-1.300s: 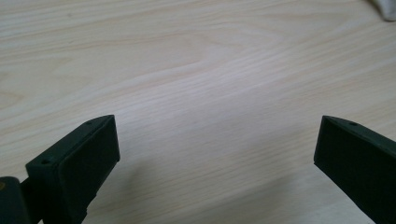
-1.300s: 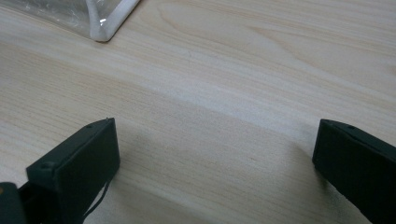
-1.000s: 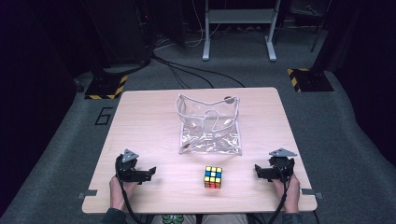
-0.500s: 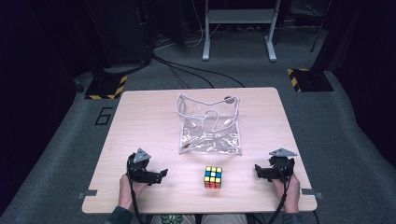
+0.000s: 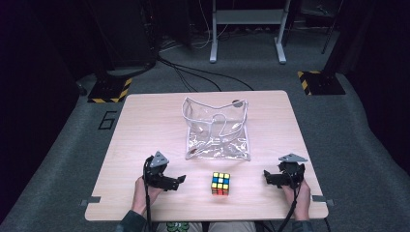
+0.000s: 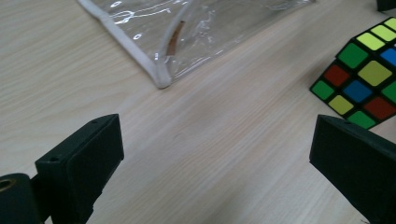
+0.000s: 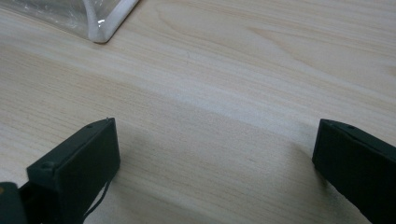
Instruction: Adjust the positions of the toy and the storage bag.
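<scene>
A multicoloured puzzle cube (image 5: 220, 183) sits near the table's front edge, between the two grippers. In the left gripper view the cube (image 6: 369, 84) lies up and to the right, just beyond the right jaw. A clear plastic pouch (image 5: 217, 130) with white trim lies flat at the table's middle, and its corner (image 6: 159, 74) is ahead of the left jaws. My left gripper (image 5: 176, 182) stands open, pointing right at the cube from a short gap away, with nothing held. My right gripper (image 5: 268, 178) is open over bare wood, to the right of the cube.
The wooden table (image 5: 145, 125) has bare surface on both sides of the pouch. The pouch's near right corner (image 7: 105, 23) sits ahead of the right gripper (image 7: 215, 163). Dark floor, cables and stand legs lie beyond the far edge.
My left gripper has slid right along the front of the table, closer to the cube. The right gripper, cube and pouch have stayed put.
</scene>
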{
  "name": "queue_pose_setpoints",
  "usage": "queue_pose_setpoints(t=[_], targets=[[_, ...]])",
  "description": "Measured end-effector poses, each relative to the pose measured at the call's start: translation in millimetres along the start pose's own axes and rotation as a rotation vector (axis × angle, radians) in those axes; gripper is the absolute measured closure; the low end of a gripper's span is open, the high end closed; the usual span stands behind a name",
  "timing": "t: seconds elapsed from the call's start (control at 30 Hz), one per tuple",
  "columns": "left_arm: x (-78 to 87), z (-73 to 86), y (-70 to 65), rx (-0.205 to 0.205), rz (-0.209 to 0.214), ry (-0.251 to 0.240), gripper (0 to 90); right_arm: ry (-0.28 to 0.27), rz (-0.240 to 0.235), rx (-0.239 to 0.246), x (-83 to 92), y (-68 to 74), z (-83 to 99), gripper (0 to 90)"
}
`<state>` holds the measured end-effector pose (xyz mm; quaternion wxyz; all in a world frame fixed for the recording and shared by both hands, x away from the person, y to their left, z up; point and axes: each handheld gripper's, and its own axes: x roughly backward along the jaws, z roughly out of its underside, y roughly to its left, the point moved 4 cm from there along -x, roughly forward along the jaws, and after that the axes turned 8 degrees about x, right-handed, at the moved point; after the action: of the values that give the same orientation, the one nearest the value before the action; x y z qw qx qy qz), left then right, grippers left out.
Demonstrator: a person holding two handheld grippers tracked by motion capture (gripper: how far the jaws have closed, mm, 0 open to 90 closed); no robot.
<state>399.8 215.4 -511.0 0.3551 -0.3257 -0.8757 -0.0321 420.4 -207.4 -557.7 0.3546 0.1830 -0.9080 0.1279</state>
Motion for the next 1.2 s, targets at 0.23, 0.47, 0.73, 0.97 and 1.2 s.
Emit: queue_pose_setpoints(t=[0.23, 0.47, 0.73, 0.97, 1.2], targets=[[-11.5, -4.0, -20.5, -0.043, 0.069, 0.015, 2.7, 0.001, 0.0, -0.002, 0.2, 0.1, 0.1, 0.1], [-18.8, -11.2, -39.9, -0.085, 0.138, 0.023, 2.2, -0.001, -0.001, 0.001, 0.1, -0.1, 0.1, 0.2], [-29.9, -17.7, -60.1, -0.138, 0.195, 0.034, 1.3, -0.001, 0.001, 0.004, 0.1, -0.3, 0.1, 0.5], [-43.4, -19.7, -74.2, -0.173, 0.221, 0.058, 0.2, -0.002, 0.0, 0.003, 0.2, -0.1, 0.1, 0.7], [-57.1, -21.1, -88.3, -0.22, 0.247, 0.082, 0.1, -0.003, -0.004, 0.003, 0.4, 0.2, 0.1, 0.8]])
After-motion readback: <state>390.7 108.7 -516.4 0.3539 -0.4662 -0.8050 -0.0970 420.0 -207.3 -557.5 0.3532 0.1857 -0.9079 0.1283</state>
